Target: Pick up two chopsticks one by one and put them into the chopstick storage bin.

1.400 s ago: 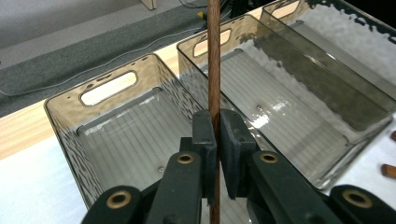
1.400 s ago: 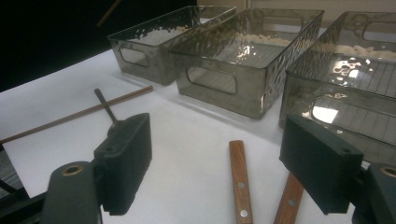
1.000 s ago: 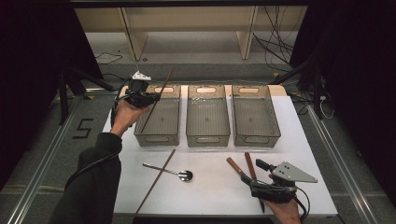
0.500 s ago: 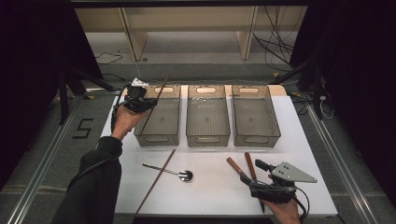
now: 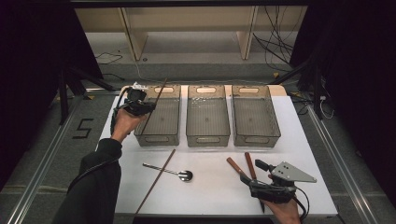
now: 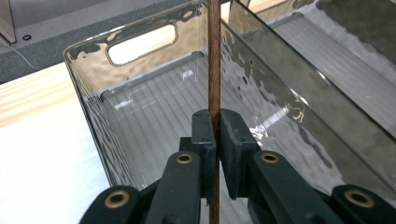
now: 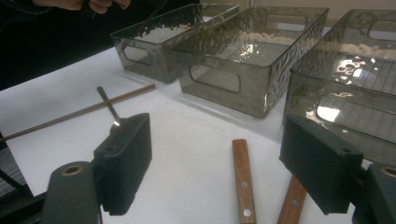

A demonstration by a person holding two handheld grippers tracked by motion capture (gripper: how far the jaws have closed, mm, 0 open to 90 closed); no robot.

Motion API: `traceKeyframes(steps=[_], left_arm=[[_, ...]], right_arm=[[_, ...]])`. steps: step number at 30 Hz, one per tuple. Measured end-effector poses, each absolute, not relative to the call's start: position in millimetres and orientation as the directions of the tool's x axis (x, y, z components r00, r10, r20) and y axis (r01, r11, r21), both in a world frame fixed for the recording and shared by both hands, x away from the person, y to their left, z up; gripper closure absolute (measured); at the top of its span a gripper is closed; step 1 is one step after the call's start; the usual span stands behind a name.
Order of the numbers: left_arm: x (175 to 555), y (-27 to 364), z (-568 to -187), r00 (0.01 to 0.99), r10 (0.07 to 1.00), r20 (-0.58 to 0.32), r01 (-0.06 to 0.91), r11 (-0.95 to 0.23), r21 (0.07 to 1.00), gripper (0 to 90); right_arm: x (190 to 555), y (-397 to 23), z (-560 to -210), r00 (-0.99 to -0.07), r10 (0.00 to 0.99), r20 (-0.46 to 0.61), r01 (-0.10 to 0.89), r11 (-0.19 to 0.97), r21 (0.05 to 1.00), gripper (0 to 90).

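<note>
Left gripper (image 5: 136,103): jaws clamped on a thin brown chopstick (image 5: 154,105), pads pressing its shaft from both sides in the left gripper view.
Held chopstick: tilted, lower end inside the left bin (image 5: 175,134), upper end past the bin's far rim (the shaft crosses the bin's near-left corner region in the high view).
Left bin: clear grey plastic, ribbed floor, handle cut-out in each end wall; nothing else visible inside it.
Left hand (image 5: 122,122): wrapped around the gripper body at the bin's left wall, forearm in a dark sleeve rising from the lower left.
Right gripper (image 5: 270,185): jaws spread wide, nothing between the pads.
Right hand (image 5: 283,212): low at the table's near right edge, gripper lying close over the white table (image 5: 215,186) and pointing toward the bins.
Wooden handles (image 5: 243,165): two, side by side, just ahead of the right gripper (their far ends are hidden by it).
Second chopstick (image 5: 156,180): flat on the table, diagonal, near the spoon (image 5: 170,171).
Spoon: metal, lying flat, bowl toward the right.
Middle bin (image 5: 208,135): beside the left bin, walls almost touching.
Right bin (image 5: 256,136): next in the row, near the wooden handles.
Obstructions: the left bin's rim and wall around the held chopstick.
</note>
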State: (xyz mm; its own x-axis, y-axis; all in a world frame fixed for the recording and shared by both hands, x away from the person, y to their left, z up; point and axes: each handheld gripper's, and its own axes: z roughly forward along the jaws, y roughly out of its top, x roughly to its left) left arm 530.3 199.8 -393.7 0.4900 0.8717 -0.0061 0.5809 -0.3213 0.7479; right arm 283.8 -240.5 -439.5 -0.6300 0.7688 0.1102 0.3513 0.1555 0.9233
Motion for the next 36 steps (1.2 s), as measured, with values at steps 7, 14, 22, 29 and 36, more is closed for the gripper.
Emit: traceKeyframes(steps=[7,14,22,29,36], left_arm=[[529,201,-392,0.456,0.89,-0.018,0.609,-0.297,0.736,48.6],[515,201,-380,0.45,0.888,-0.099,0.646,-0.247,0.722,28.2],[486,200,-377,0.462,0.876,-0.14,0.682,-0.25,0.687,18.7],[457,199,-383,0.461,0.874,-0.155,0.689,-0.242,0.683,16.3],[436,197,-392,0.46,0.879,-0.124,0.712,-0.282,0.643,15.7]], right_arm=[[284,-241,-440,-0.628,0.77,0.112,0.352,0.153,0.923,25.6],[284,-241,-440,-0.626,0.772,0.111,0.353,0.153,0.923,25.5],[284,-241,-440,-0.624,0.774,0.111,0.354,0.153,0.922,25.3],[284,-241,-439,-0.622,0.775,0.108,0.351,0.153,0.924,25.1],[283,-241,-439,-0.623,0.775,0.108,0.351,0.153,0.924,25.1]])
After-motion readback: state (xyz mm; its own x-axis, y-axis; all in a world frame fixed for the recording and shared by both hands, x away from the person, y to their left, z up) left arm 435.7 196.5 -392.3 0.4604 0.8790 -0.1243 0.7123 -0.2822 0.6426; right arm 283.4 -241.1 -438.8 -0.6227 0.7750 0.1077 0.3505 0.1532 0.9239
